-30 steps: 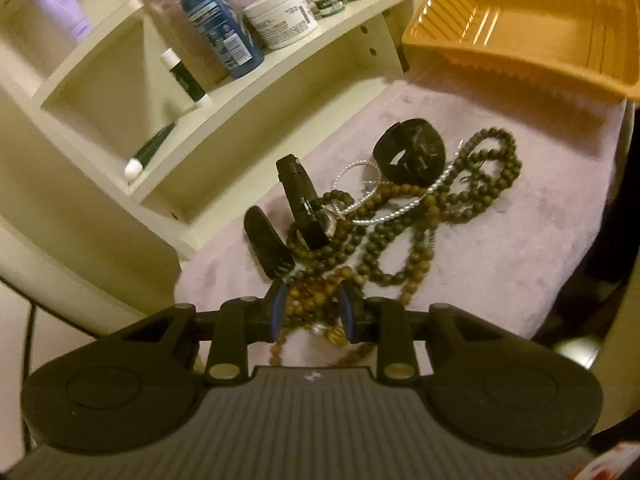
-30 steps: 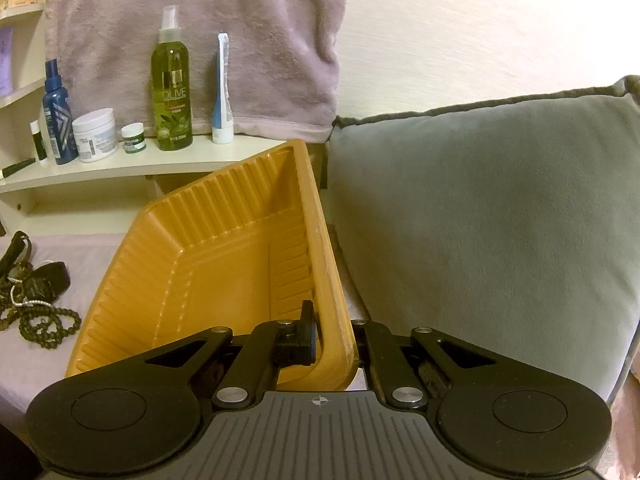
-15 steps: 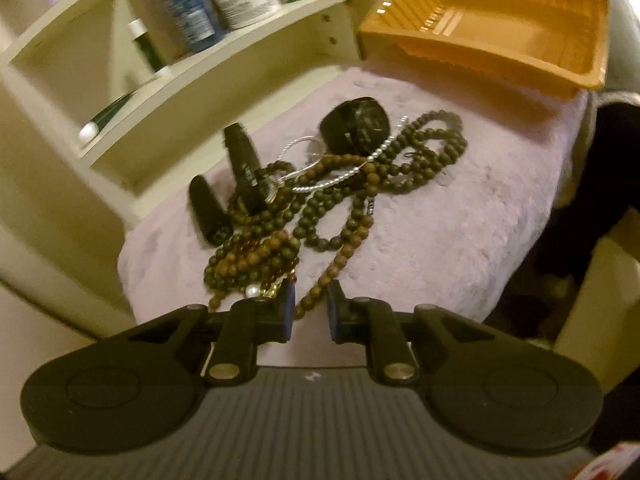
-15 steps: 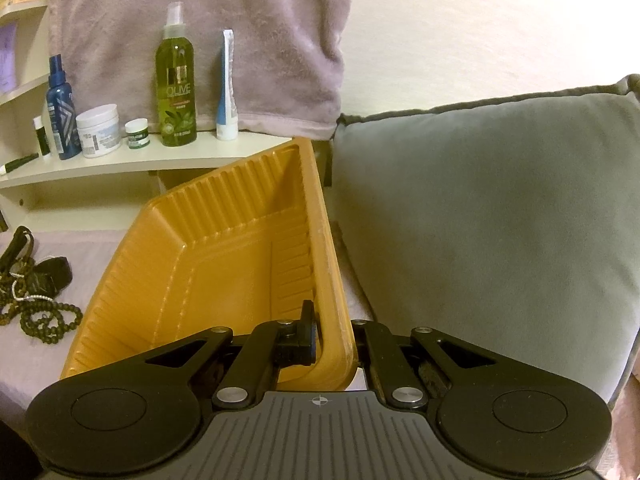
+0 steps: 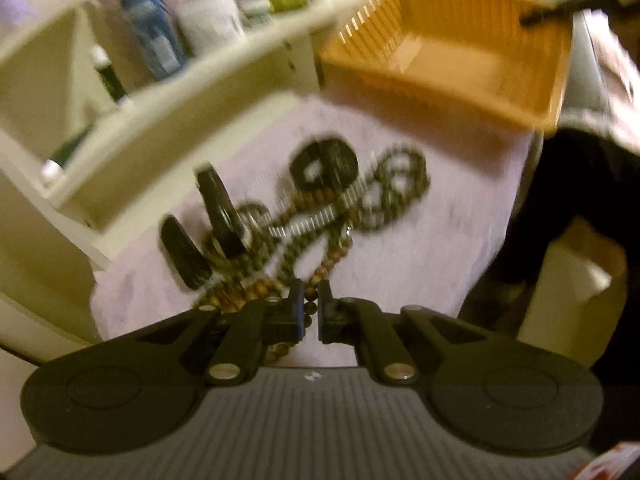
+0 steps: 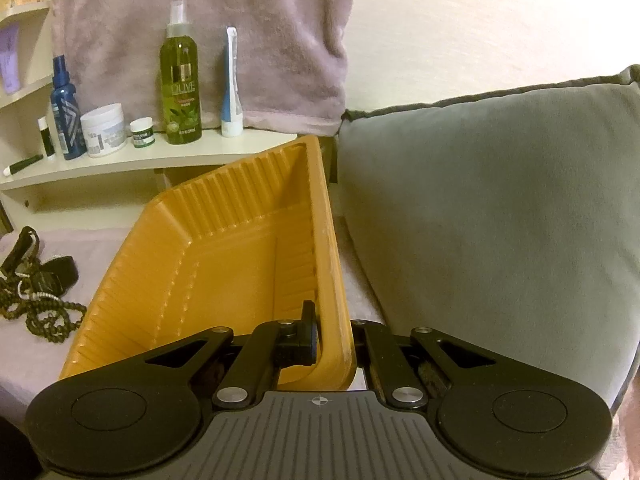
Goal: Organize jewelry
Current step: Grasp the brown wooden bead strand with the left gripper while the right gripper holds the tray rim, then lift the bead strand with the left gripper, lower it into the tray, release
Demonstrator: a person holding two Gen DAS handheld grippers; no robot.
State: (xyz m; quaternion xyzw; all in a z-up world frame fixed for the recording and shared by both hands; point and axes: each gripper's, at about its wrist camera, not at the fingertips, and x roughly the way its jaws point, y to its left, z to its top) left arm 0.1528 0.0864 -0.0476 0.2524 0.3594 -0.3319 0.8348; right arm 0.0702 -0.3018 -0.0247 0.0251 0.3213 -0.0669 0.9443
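The tray (image 6: 224, 248) wall is clamped by the right gripper (image 6: 332, 344), while a brown bead strand (image 5: 310, 310) is pinched between the nearly closed left gripper (image 5: 309, 312) jaws.

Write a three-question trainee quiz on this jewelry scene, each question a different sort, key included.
1. True or false: the right gripper is shut on the orange tray.
2. Multiple choice: the tangled bead necklaces lie on A) the shelf, B) the pink cloth, C) inside the tray.
3. Fill in: the tall green spray bottle on the shelf reads ____.

Key: 1 true, one finger inside its wall and one outside; 2 B; 3 OLIVE.
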